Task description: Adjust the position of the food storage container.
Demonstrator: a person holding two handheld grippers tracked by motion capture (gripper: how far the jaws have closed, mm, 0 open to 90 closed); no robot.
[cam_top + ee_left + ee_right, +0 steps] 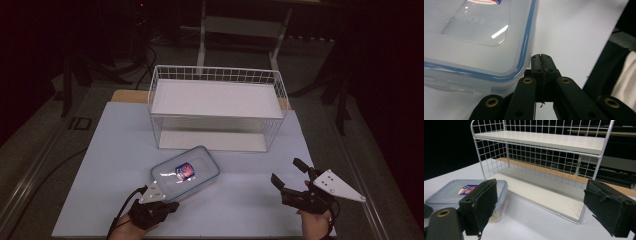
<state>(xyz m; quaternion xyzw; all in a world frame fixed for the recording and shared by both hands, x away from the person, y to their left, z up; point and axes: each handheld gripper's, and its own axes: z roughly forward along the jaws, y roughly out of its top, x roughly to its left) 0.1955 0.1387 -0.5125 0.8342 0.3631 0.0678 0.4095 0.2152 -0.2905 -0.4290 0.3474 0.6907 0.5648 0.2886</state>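
Note:
A clear plastic food box (185,172) with a blue-rimmed lid and a red and blue label lies on the white table (120,150), left of centre. My left gripper (167,205) is at the box's near corner. In the left gripper view its jaws (541,61) are shut with nothing between them, just beside the rounded corner of the box (479,40). My right gripper (289,173) rests at the near right, open and holding nothing. In the right gripper view its pads (480,206) stand far apart, with the box (451,192) off to the left.
A white wire rack (217,107) with two white shelves stands at the back middle of the table; the right gripper view shows this rack (544,157) straight ahead. Dark floor, cables and stands surround the table. A sleeve (624,75) shows at the right of the left gripper view.

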